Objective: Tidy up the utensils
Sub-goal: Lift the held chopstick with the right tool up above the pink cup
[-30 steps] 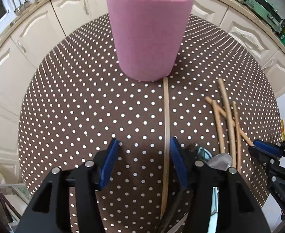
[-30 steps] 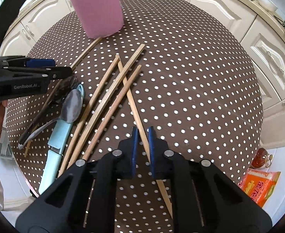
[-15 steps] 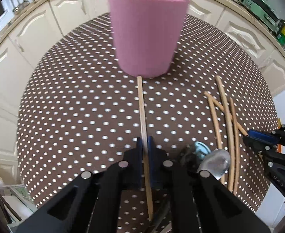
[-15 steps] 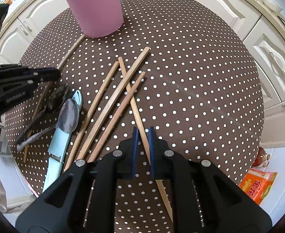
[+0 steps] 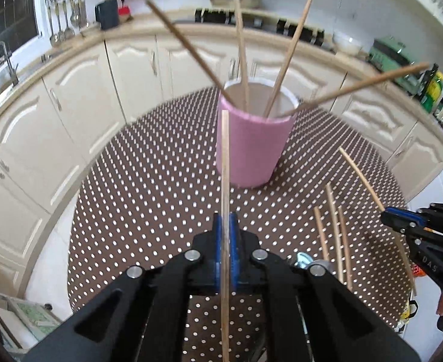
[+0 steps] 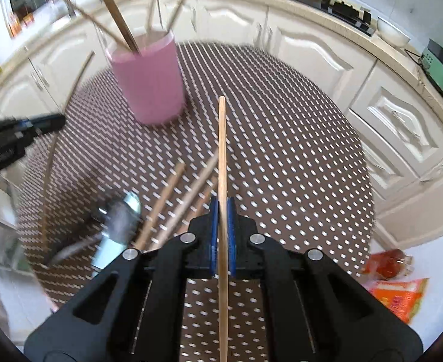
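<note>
While three chopsticks [image 5: 336, 235] lie loose, pink cup [image 5: 251, 144] stands ahead.

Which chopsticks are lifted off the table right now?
Two: one clamped in the left gripper, one in the right gripper. Three others lie loose on the table; four stand in the cup.

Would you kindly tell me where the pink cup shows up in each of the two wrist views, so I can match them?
Left wrist view: the pink cup stands upper centre, straight beyond the left claw and the chopstick it grips.
Right wrist view: the pink cup sits upper left, well left of the right claw.
Shared landmark: the brown polka-dot tablecloth under the cup in both views.
</note>
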`<state>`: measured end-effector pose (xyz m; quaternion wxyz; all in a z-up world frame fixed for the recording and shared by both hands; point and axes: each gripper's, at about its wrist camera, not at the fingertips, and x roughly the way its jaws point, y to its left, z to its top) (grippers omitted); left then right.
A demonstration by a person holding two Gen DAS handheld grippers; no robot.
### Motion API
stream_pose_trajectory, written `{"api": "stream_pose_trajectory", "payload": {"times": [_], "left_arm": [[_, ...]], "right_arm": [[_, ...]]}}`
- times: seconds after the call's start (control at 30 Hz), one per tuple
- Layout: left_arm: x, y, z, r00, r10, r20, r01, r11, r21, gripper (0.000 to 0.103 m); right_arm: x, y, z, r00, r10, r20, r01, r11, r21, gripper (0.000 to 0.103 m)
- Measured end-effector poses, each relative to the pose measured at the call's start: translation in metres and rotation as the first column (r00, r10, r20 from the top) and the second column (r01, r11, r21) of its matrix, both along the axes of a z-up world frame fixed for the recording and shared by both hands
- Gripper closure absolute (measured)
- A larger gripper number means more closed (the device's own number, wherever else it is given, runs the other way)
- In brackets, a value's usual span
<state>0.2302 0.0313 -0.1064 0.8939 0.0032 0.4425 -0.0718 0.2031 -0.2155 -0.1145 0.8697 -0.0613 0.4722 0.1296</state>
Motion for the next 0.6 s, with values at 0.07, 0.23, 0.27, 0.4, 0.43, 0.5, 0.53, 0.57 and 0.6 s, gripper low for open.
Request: {"api": "stream_pose_trajectory", "payload": {"times": [0.07, 0.23, 0.27, 0.4, 0.43, 0.5, 0.53, 0.57, 0.6], "left_arm": [[-0.006, 0.001, 0.012, 1.0, -0.002, 0.028, 0.002, 1.0, -0.025, 0.098], [-0.019, 0.001, 0.034, 0.995, -0.008, 0.095, 0.014, 0.998, -0.064, 0.098], [-0.022, -0.001, 0.041, 0.994, -0.011, 0.109, 0.018, 0.997, -0.069, 0.098], [-0.034, -0.002, 0.06, 0.987, -0.02, 0.162, 0.036, 0.994, -0.099, 0.098], [-0.036, -0.002, 0.064, 0.984, -0.02, 0.177, 0.04, 0.993, -0.11, 0.098], [-0.039, -0.003, 0.072, 0.979, -0.024, 0.204, 0.051, 0.99, -0.128, 0.098], [-0.041, -0.004, 0.076, 0.976, -0.024, 0.217, 0.054, 0.989, -0.134, 0.098], [-0.041, -0.005, 0.078, 0.974, -0.023, 0.227, 0.055, 0.989, -0.138, 0.098], [-0.041, -0.005, 0.082, 0.97, -0.02, 0.243, 0.058, 0.987, -0.147, 0.098]], "right_arm": [[-0.004, -0.002, 0.009, 0.999, 0.0, 0.048, -0.003, 0.998, 0.07, 0.097], [-0.009, -0.004, 0.021, 0.992, -0.002, 0.129, -0.028, 0.975, 0.223, 0.097], [-0.011, -0.005, 0.023, 0.988, -0.005, 0.153, -0.036, 0.964, 0.262, 0.097], [-0.017, -0.01, 0.033, 0.975, -0.013, 0.221, -0.072, 0.926, 0.372, 0.097], [-0.019, -0.011, 0.037, 0.969, -0.018, 0.246, -0.083, 0.915, 0.394, 0.097], [-0.022, -0.015, 0.043, 0.958, -0.035, 0.286, -0.1, 0.89, 0.444, 0.097], [-0.018, -0.019, 0.044, 0.952, -0.048, 0.303, -0.104, 0.879, 0.466, 0.097], [-0.019, -0.02, 0.047, 0.946, -0.061, 0.319, -0.107, 0.869, 0.482, 0.097], [-0.021, -0.021, 0.05, 0.938, -0.077, 0.338, -0.108, 0.863, 0.494, 0.097]]}}
